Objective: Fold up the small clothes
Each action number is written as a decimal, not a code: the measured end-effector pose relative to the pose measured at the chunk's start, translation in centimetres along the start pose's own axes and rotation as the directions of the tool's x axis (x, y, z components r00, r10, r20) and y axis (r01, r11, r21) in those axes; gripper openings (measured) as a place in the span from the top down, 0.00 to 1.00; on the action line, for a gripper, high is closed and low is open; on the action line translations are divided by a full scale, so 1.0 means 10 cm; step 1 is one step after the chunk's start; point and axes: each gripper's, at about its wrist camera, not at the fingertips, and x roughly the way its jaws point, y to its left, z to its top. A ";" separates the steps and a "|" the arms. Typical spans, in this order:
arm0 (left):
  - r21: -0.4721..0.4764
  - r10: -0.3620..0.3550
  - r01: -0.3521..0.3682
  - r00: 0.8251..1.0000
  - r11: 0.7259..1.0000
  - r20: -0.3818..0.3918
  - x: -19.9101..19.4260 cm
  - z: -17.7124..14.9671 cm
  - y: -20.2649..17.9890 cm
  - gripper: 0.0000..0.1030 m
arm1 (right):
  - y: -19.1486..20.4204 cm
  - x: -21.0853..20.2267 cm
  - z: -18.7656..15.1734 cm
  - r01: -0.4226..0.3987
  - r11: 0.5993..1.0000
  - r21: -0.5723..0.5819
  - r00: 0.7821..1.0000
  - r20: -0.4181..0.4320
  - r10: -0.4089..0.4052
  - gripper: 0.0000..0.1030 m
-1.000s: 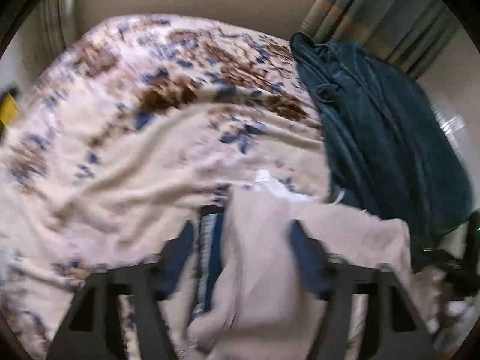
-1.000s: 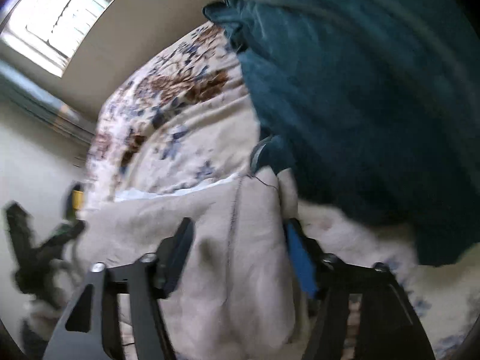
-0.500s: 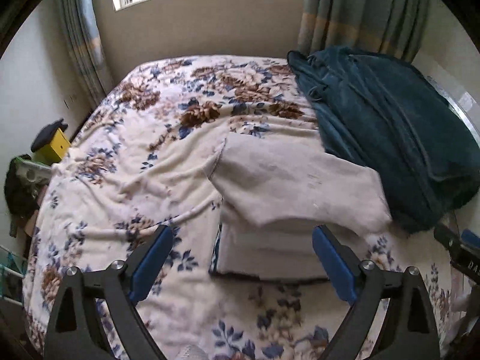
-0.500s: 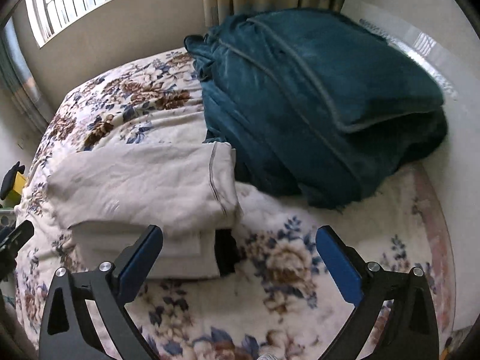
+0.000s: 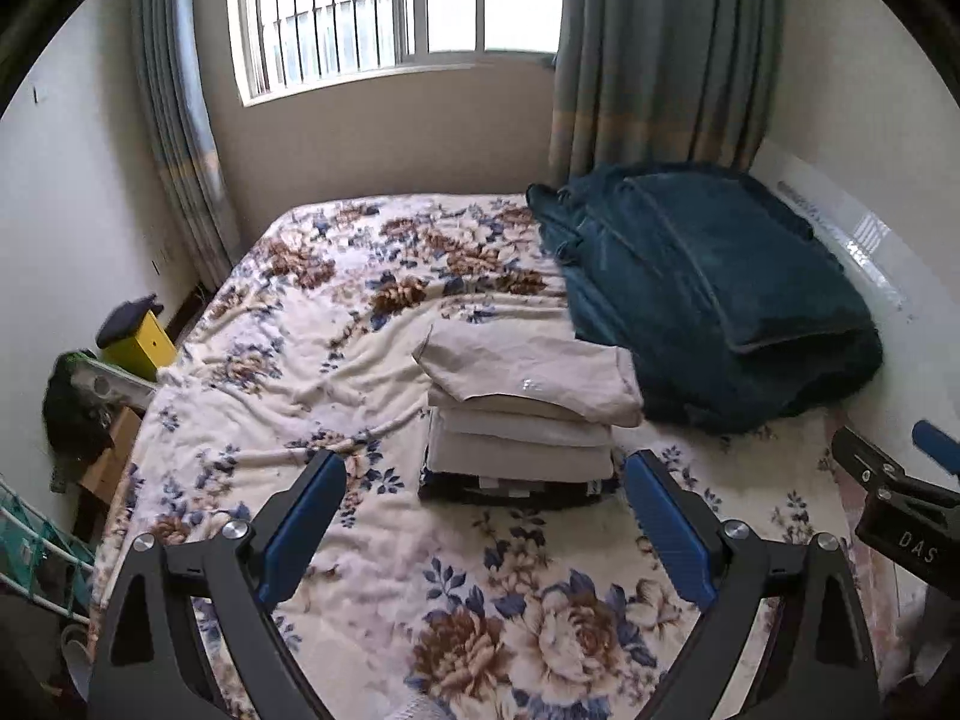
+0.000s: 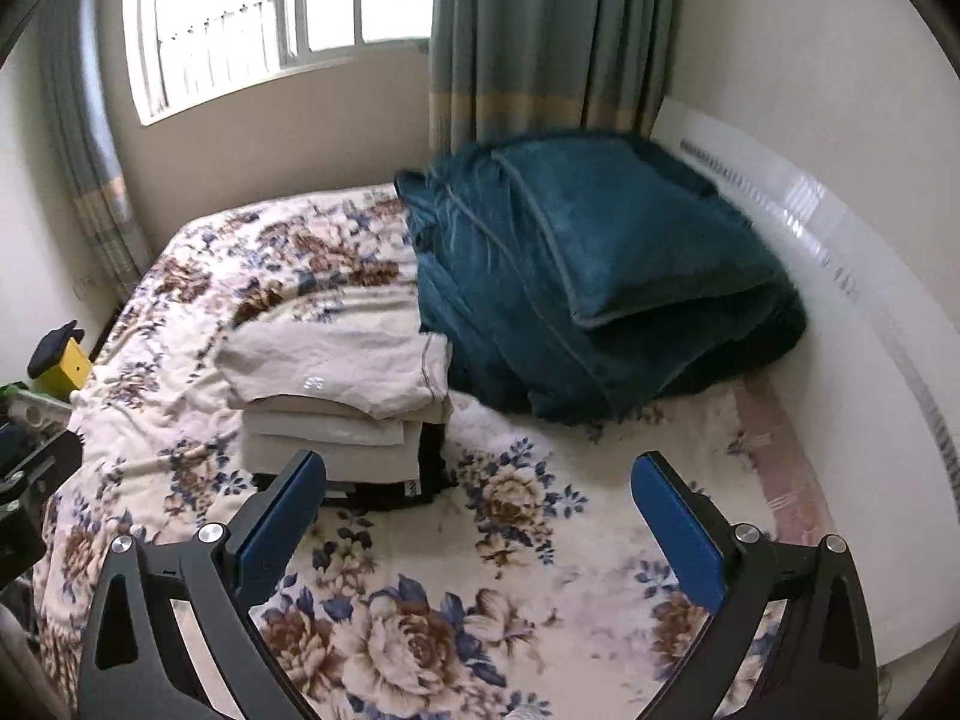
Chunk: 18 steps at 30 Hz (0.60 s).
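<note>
Both tools gape w/ nothing held: left tool (image 5: 483,501) faces folded beige stack (image 5: 522,414) mid-bed (image 5: 360,540), near teal blanket (image 5: 708,294); only right tool (image 6: 477,501) view shows stack's right side.

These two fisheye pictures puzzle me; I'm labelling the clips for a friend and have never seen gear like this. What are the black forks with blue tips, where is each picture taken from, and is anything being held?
There is no robot here. A person holds a hand tool in each hand, and each tool is a two-finger gripper with a camera looking forward along its fingers. The black forks with blue pads are those fingers.

One picture comes from the left gripper, the other from the right gripper. Both stand wide open and hold nothing.

Ahead lies a bed with a floral bedspread. On it sits a stack of folded clothes: beige pieces on top, something dark at the bottom. The top beige piece lies a bit askew and overhangs the stack. Beside it on the right is a bundled teal blanket. Behind are a window and curtains.
</note>
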 end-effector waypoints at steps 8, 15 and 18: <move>-0.007 0.008 -0.007 0.998 1.000 0.063 -0.94 -0.14 -0.06 0.08 | -0.16 -1.24 -0.06 -0.053 0.998 -0.029 0.995 0.086 0.055 0.00; -0.023 0.016 -0.013 0.993 1.000 0.114 -1.54 -0.22 -0.10 0.08 | -0.30 -2.08 -0.14 -0.083 0.996 -0.038 0.987 0.138 0.087 0.00; -0.028 0.023 -0.019 0.991 0.999 0.128 -1.72 -0.25 -0.10 0.08 | -0.34 -2.32 -0.15 -0.082 0.996 -0.047 0.982 0.165 0.089 0.00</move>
